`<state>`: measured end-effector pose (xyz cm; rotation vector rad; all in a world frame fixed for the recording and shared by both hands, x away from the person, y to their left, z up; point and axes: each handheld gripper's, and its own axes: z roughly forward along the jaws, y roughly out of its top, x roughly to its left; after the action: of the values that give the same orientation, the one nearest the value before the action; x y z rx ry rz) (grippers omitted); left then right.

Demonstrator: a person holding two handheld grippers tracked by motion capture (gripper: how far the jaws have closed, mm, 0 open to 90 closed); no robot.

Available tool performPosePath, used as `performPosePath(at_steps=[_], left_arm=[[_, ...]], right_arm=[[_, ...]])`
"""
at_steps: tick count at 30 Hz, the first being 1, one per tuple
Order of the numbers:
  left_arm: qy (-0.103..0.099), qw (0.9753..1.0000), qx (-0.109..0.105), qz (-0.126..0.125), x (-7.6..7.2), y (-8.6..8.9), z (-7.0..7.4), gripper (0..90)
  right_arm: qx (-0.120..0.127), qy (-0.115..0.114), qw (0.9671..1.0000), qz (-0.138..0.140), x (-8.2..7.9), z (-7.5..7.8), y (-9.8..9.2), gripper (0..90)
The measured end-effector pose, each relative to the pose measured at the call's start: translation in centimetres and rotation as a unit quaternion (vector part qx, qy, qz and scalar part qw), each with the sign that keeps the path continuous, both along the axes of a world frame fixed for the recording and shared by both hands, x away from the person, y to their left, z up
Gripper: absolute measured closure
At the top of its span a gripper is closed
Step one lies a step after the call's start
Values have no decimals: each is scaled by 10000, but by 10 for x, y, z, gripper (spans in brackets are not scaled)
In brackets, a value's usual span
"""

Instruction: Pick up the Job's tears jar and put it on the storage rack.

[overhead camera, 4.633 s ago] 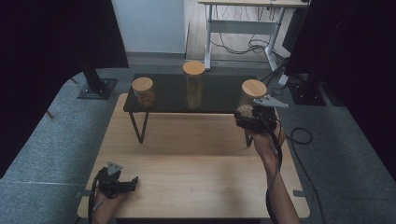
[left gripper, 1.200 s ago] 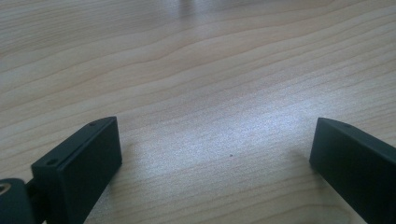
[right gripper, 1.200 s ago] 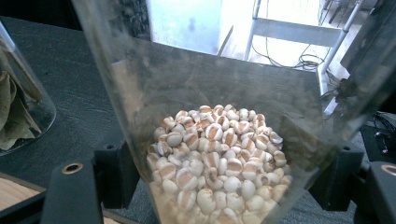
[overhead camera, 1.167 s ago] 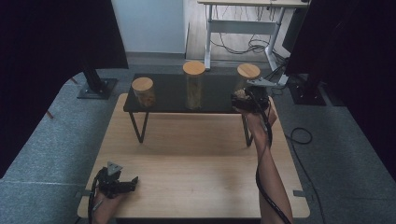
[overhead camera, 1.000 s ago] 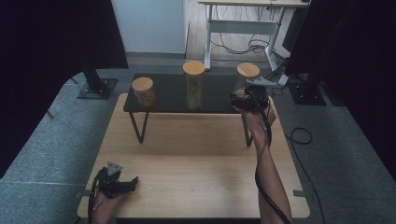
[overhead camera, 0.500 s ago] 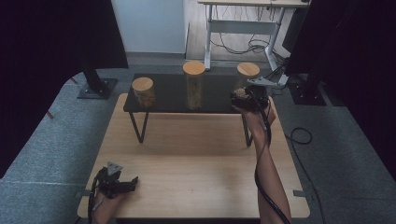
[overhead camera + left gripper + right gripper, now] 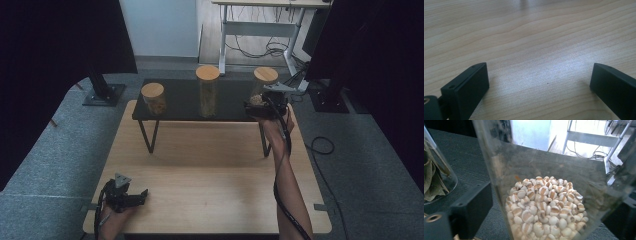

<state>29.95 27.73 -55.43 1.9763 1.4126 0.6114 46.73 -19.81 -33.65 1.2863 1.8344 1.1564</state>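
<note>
Three glass jars with wooden lids stand on a low black shelf (image 7: 180, 107) at the far end of the wooden table (image 7: 210, 170). The right jar (image 7: 265, 75) holds pale seeds (image 7: 546, 202). My right gripper (image 7: 260, 101) has a jaw on each side of this jar, (image 7: 547, 212) with a thin gap at the left jaw, so it looks open. The middle jar (image 7: 207, 92), holding dried leaves (image 7: 434, 177), is tall. The left jar (image 7: 153, 99) is short. My left gripper (image 7: 141, 196) rests open at the table's near left corner, with bare wood between its jaws (image 7: 539, 82).
The shelf stands on thin metal legs (image 7: 147, 135). A black stand base (image 7: 102, 92) sits on the grey carpet at the left. A desk with cables (image 7: 260, 30) is behind the table. A black cable loop (image 7: 322, 145) lies on the floor at the right.
Several seconds ago my right gripper held the seed jar off the shelf's right front; the jar now stands on the shelf. Over the last second nothing has visibly moved.
</note>
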Motion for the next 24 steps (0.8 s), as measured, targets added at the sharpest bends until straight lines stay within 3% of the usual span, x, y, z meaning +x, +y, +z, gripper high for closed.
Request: performPosePath(at_steps=[24], left_arm=[[0, 10000, 4, -2, 0, 0, 0, 18]], right_arm=[[-181, -152, 9997, 111, -14, 6, 1, 2]])
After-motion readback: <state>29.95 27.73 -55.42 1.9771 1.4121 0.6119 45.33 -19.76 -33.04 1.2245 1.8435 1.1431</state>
